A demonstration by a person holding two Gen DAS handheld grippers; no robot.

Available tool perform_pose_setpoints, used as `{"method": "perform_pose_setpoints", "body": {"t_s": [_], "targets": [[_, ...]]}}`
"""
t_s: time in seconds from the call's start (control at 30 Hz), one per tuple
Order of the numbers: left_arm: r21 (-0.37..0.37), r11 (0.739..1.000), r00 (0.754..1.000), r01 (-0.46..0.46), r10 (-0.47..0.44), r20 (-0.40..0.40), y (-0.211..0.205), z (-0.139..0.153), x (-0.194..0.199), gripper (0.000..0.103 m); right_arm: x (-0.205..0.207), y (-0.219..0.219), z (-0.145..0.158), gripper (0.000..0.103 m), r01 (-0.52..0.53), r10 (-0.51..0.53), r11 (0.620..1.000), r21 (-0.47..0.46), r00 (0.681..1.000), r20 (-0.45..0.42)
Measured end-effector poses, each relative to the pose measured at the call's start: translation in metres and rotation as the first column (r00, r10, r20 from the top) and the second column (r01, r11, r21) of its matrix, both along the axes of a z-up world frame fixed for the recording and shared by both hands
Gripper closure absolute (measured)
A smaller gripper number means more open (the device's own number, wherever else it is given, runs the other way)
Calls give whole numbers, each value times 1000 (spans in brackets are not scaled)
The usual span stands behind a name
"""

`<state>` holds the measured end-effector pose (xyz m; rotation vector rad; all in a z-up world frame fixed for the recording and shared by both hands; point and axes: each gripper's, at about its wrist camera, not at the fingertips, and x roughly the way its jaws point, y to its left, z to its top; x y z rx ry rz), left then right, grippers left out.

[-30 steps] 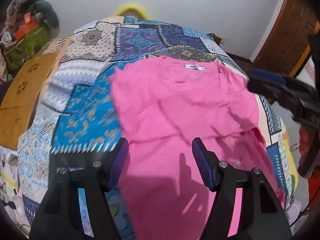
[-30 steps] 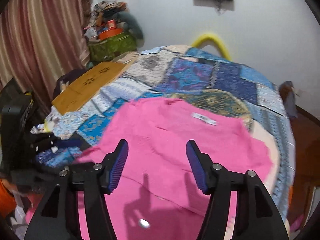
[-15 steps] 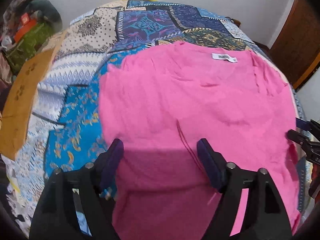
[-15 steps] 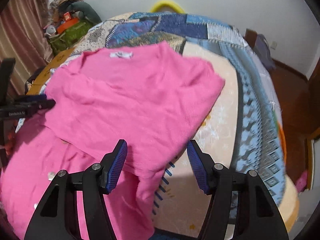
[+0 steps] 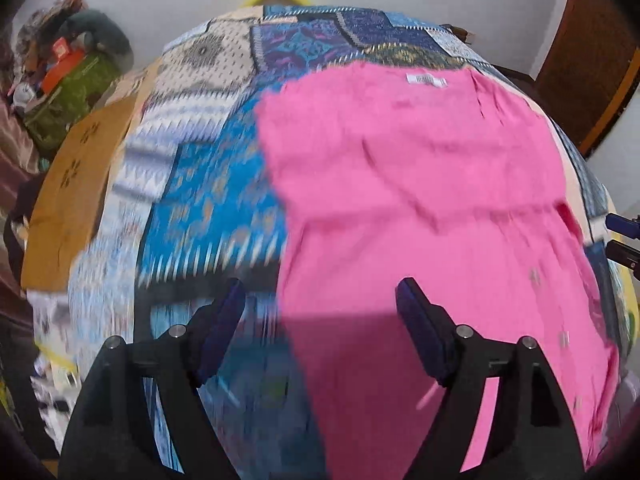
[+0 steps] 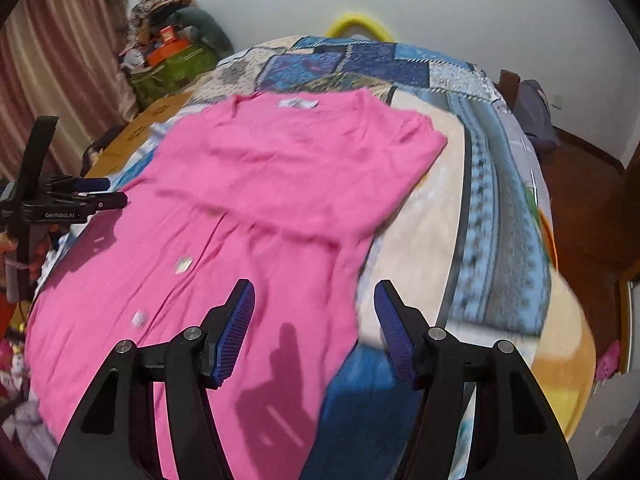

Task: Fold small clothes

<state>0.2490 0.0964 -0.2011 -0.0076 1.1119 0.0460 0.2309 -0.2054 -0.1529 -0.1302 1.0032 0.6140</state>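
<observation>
A pink buttoned garment (image 5: 420, 200) lies spread on the patchwork bedcover (image 5: 208, 200), its white neck label (image 5: 426, 79) at the far end. A crease runs across its middle (image 6: 280, 184). My left gripper (image 5: 320, 286) hovers open over the garment's left edge, nothing between its fingers; it also shows from the side (image 6: 80, 192) in the right wrist view. Over the right edge near the hem, my right gripper (image 6: 314, 286) stands open and empty. Its tips (image 5: 622, 236) peek in at the right of the left wrist view.
A green bag piled with clutter (image 6: 172, 68) and a brown cardboard sheet (image 5: 76, 184) sit at the bed's far left. A yellow hoop (image 6: 356, 24) leans on the back wall. A wooden door (image 5: 592, 60) stands right; a curtain (image 6: 48, 80) hangs left.
The left jaws have widened and that gripper has slid left to the garment's left edge. The right gripper has swung from the garment's middle to its right edge and sunk lower.
</observation>
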Motion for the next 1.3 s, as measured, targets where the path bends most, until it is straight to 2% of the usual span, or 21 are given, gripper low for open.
{"method": "perform_pose_setpoints", "body": {"t_s": [0.13,0.23,0.3,0.37,0.4,0.43,0.47,0.5,0.53,0.57,0.7,0.9,1.03,1.1,1.17,1.2,1.23,1.3], "targets": [[-73,997,999,-37,36,-15,12,-3,-45,25,-28,-5,-16,45,1,-2,1000,-4,999,-51],[-134,989,998,-61,59,-19,16,-1,-67,25,-41,-7,-33,45,15,-16,1000,-11,995,-99],[-179,983,999,-44,43,-14,15,0,-75,25,-45,-8,-43,45,32,-32,999,2,991,-127],[-204,979,1000,-8,10,6,10,0,-80,36,-44,-12,-47,45,65,-58,997,50,988,-140],[-194,981,1000,14,-11,17,6,2,-80,50,-42,-13,-49,47,75,-63,995,67,986,-155],[-196,980,999,36,-32,25,2,3,-80,70,-37,-14,-51,57,78,-61,993,93,983,-171],[-208,976,998,60,-56,25,-2,4,-77,82,-37,-13,-51,69,75,-56,992,103,983,-176],[-209,976,998,66,-64,20,-5,4,-74,97,-35,-11,-50,75,67,-48,992,105,983,-175],[-205,976,997,71,-69,17,-7,4,-71,98,-32,-6,-50,88,51,-34,994,99,985,-168],[-193,978,997,75,-73,19,-8,4,-67,98,-31,-2,-49,96,33,-19,995,91,987,-160],[-151,986,997,71,-69,22,-6,1,-44,98,-13,16,-47,97,-8,13,999,43,994,-106],[-93,996,1000,14,-13,13,10,-7,1,98,27,27,-55,97,29,-28,999,16,996,-84],[-109,994,1000,4,-4,0,15,-8,8,95,38,31,-51,96,43,-42,999,7,993,-111],[-127,992,1000,-5,4,-12,16,-5,1,88,29,21,-45,91,46,-45,999,7,992,-116],[-123,992,1000,-12,10,-15,16,-1,-12,72,14,19,-36,69,37,-37,999,-4,994,-106],[-126,992,1000,-12,10,-13,15,1,-20,63,8,19,-33,63,29,-29,1000,-7,995,-100],[-132,991,1000,-9,7,-12,14,3,-30,58,-2,20,-28,58,11,-12,1000,-6,996,-87],[-133,991,1000,4,-5,-14,9,6,-47,57,-19,24,-21,56,-26,26,1000,2,997,-71]]}}
